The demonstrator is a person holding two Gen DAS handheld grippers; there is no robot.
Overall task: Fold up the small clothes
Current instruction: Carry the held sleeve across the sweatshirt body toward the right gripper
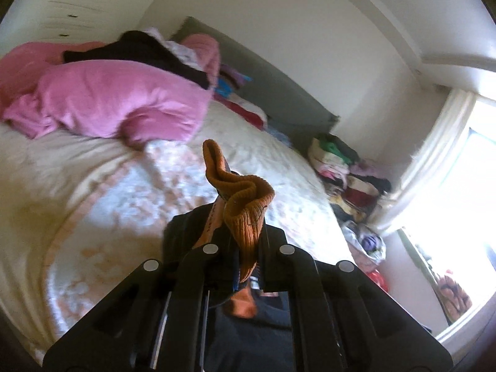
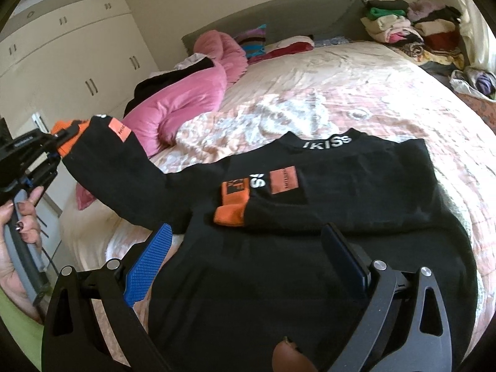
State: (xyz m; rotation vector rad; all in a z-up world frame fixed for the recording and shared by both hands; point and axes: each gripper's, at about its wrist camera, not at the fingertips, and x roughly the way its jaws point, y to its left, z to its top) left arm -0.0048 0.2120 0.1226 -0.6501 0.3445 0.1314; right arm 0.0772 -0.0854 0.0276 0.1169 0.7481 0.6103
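Observation:
A small black sweater (image 2: 325, 232) with orange cuffs and orange patches lies flat on the bed. One sleeve is folded across its chest, with its orange cuff (image 2: 231, 214) near the middle. My left gripper (image 1: 238, 226) is shut on the other sleeve's orange cuff (image 1: 245, 207) and holds that sleeve (image 2: 124, 183) lifted out to the left; this gripper also shows in the right wrist view (image 2: 59, 152). My right gripper (image 2: 248, 266) is open and empty, hovering over the sweater's lower part, with its blue fingers (image 2: 148, 263) apart.
A pink duvet (image 2: 183, 93) with dark clothes on it lies at the bed's far left. A pile of folded clothes (image 2: 412, 28) sits at the far right corner by the headboard (image 2: 294, 18). White wardrobes (image 2: 77, 55) stand to the left. A bright window (image 1: 458, 192) is on the right.

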